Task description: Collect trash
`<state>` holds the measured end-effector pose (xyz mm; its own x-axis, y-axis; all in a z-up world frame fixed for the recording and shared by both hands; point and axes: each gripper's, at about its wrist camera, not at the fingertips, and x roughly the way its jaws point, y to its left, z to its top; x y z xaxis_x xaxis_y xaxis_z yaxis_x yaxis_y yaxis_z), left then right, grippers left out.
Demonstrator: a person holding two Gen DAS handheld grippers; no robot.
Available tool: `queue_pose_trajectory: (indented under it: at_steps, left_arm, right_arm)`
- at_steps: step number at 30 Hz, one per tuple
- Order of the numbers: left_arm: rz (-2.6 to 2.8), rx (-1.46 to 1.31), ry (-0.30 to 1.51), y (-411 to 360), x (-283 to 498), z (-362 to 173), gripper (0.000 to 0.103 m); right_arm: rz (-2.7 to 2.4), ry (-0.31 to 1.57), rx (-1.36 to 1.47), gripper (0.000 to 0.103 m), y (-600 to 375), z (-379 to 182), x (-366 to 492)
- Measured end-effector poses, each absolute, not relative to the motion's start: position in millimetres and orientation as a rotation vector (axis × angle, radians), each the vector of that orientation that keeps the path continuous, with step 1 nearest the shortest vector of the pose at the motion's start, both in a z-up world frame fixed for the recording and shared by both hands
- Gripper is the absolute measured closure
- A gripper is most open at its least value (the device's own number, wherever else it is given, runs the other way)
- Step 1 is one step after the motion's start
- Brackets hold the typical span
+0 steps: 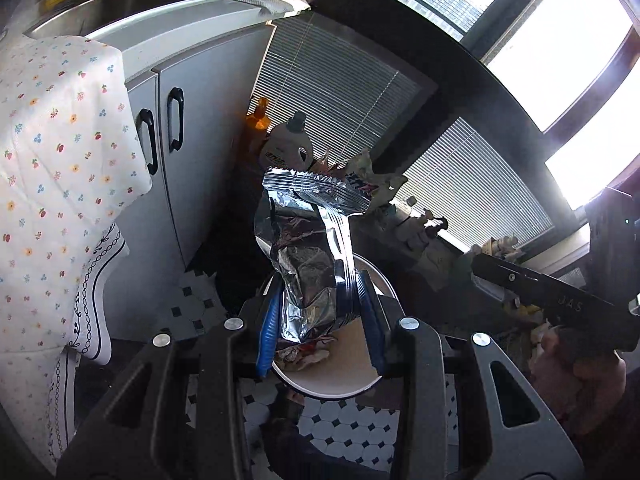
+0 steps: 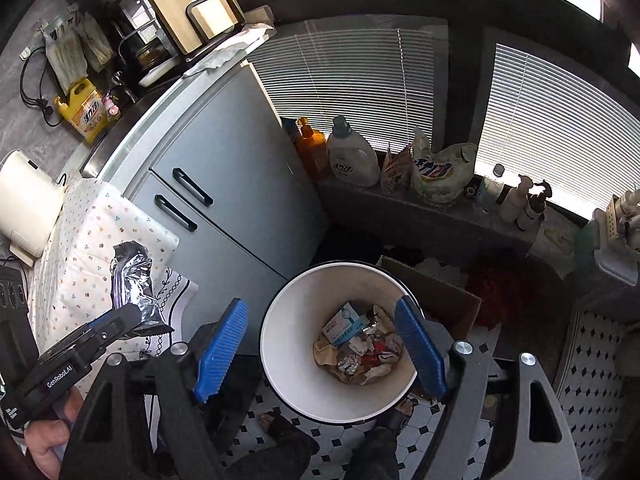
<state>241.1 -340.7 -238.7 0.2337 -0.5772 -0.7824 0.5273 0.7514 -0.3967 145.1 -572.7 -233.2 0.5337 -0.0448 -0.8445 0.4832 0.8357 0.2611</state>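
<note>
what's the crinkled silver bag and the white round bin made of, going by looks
Crinkled silver snack bag, pinched in the left gripper: looks like metallised foil film, mirror-shiny with sharp creases and a serrated seal edge. White round bin: probably smooth plastic or coated metal; plain matt inner wall, thin dark rim. Can't tell which.
</note>
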Motion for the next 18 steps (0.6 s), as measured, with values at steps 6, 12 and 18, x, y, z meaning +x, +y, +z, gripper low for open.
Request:
queue_pose_trajectory:
  at_steps: [6, 12, 18]
  left_arm:
    - [-0.781, 0.009, 1.139, -374, 224, -252, 0.066]
    - [-0.802, 0.044, 1.187, -403, 210, -271, 0.060]
    - [-0.782, 0.036, 1.215, -411, 206, -278, 0.031]
  right_arm:
    - [-0.366, 0.936, 0.532, 0.025, -606, -233, 114]
    - [-0.390, 0.931, 0.560, 0.024, -628, -239, 92]
    - [-0.377, 0.936, 0.580, 0.024, -639, -248, 82]
